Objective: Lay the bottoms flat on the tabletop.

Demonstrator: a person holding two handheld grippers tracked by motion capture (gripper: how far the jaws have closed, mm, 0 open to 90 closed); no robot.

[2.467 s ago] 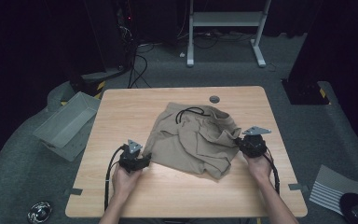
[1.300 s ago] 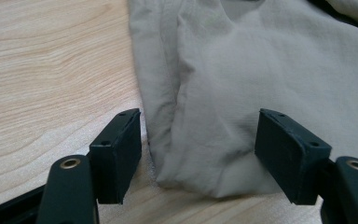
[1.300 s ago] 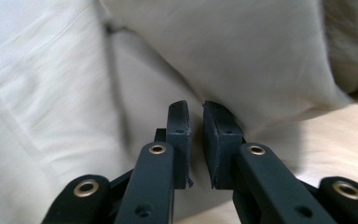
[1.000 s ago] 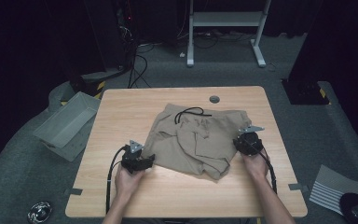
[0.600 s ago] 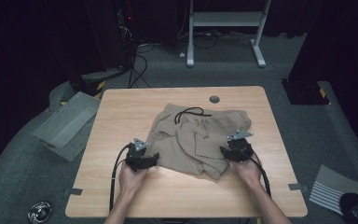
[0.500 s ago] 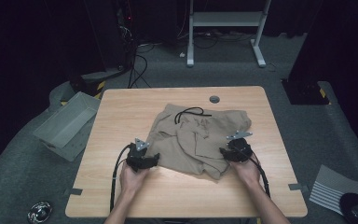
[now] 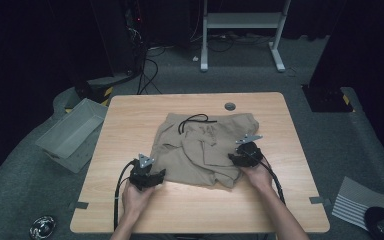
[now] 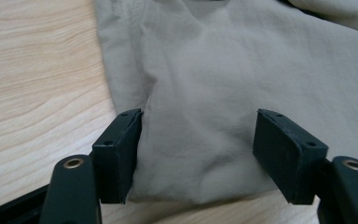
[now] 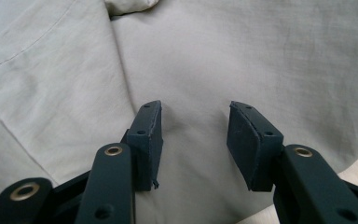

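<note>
A pair of khaki shorts [image 7: 200, 145] with a black drawstring [image 7: 192, 121] lies crumpled in the middle of the wooden table [image 7: 130, 120]. My left gripper [image 7: 160, 174] sits at the near left corner of the shorts. In the left gripper view [image 8: 198, 149] its jaws stand wide, with the folded fabric corner [image 8: 200, 93] between them and the right pad [image 8: 284, 154] clear of the cloth. My right gripper [image 7: 232, 159] rests on the shorts' right side. Its jaws [image 9: 196, 140] have just been opening and now straddle flat cloth [image 9: 205, 56] without pinching it.
A grey bin [image 7: 70, 134] lies on the floor left of the table. A round cable hole [image 7: 230, 106] sits near the table's far edge. White stand legs [image 7: 240, 30] and cables are beyond it. A striped sheet [image 7: 357, 202] lies on the floor at right.
My right gripper has slid left onto the shorts and its jaws have spread. The shorts lie flatter and wider than before. The left gripper has shifted slightly right.
</note>
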